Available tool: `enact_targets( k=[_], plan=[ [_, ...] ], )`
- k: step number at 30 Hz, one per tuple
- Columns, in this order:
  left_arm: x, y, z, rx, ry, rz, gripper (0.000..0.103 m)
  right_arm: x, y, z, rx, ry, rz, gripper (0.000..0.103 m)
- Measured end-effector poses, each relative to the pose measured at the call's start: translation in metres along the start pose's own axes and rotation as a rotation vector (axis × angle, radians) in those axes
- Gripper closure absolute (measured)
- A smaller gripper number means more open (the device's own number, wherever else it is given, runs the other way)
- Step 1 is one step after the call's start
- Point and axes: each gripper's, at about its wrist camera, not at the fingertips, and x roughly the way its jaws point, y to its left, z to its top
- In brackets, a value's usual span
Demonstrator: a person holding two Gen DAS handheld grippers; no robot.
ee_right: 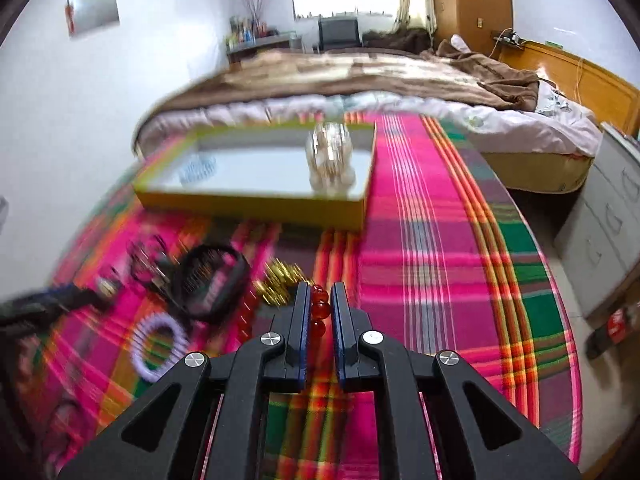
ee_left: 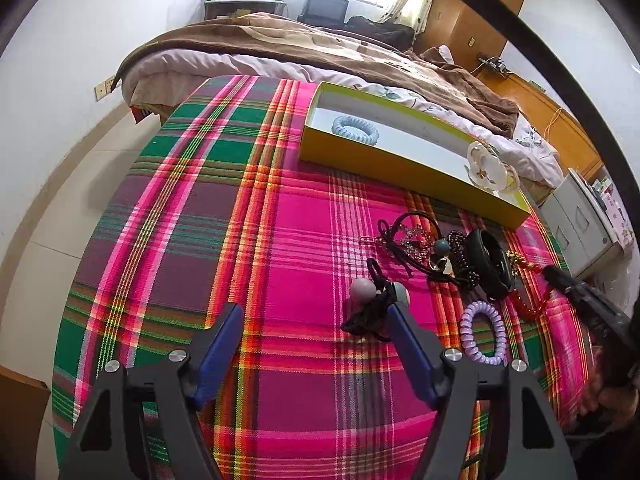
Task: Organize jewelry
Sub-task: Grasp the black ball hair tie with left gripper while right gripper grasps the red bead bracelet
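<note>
My right gripper (ee_right: 320, 292) is shut on a string of red beads (ee_right: 320, 307), which shows between its blue pads. Its dark body also enters the left wrist view at the right edge (ee_left: 580, 300), over the red beads (ee_left: 524, 306). My left gripper (ee_left: 312, 316) stands open above the plaid cloth (ee_left: 280, 240) with nothing between its fingers. A black hair tie with two grey balls (ee_left: 368, 300) lies just beyond the right finger. A yellow-green tray (ee_left: 380, 160) (ee_right: 248, 202) holds a pale blue spiral hair tie (ee_left: 355, 128) and a clear hair claw (ee_left: 490, 166) (ee_right: 330, 156).
A pile of jewelry lies in front of the tray: a black bangle (ee_left: 492, 268) (ee_right: 240, 268), dark beads, black cords, a gold piece (ee_right: 280, 276) and a purple spiral hair tie (ee_left: 464, 328) (ee_right: 138, 354). A bed (ee_left: 300, 48) lies behind and grey drawers (ee_right: 608, 216) to the right.
</note>
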Motion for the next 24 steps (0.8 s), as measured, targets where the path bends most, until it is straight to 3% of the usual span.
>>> enact_targets(
  k=[11, 13, 17, 19, 21, 24],
  plan=[
    [0.003, -0.006, 0.0, 0.01, -0.006, -0.008, 0.031, -0.034, -0.003, 0.015, 0.082, -0.163, 0.11, 0.093],
    [0.003, -0.007, 0.001, 0.012, -0.007, -0.013, 0.047, -0.037, -0.002, 0.016, 0.083, -0.169, 0.115, 0.093],
    [0.004, -0.01, 0.001, 0.021, 0.005, -0.047, 0.068, -0.043, -0.005, 0.013, 0.101, -0.184, 0.131, 0.093],
    [0.003, -0.013, 0.0, 0.029, 0.006, -0.071, 0.087, -0.046, -0.006, 0.012, 0.101, -0.186, 0.13, 0.093],
    [0.002, -0.018, -0.001, 0.043, 0.004, -0.08, 0.095, -0.049, -0.006, 0.013, 0.106, -0.19, 0.129, 0.093],
    [-0.001, -0.019, -0.001, 0.044, -0.001, -0.105, 0.098, -0.054, -0.008, 0.012, 0.106, -0.204, 0.13, 0.093]
  ],
)
